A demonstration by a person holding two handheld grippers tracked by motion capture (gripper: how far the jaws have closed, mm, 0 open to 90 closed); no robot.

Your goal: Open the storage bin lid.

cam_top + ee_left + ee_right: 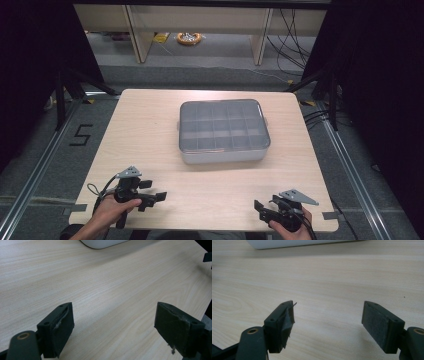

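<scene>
The shallow grey plastic organiser box with a clear lid (224, 131) sits mid-table, toward twelve o'clock from both tools. Through the lid I see a grid of compartments — apparently empty, so it likely lifts light, rigid and a bit slick; the small side tabs or long edges look the best holds. Left gripper (159, 196) and right gripper (260, 208) are both spread wide, holding nothing, hovering over the pale wooden table (150, 125).

Table (150, 125): pale wood-grain top, smooth, matt.
Organizer box (223, 131): white plastic body, clear glossy lid over moulded dividers.
Left gripper (113, 332): matt black plastic jaws; dark pads (62, 332) rough, frayed at edges.
Right gripper (328, 326): matt black jaws, brass-coloured bushings; felt-like pads (377, 327), one torn.
</scene>
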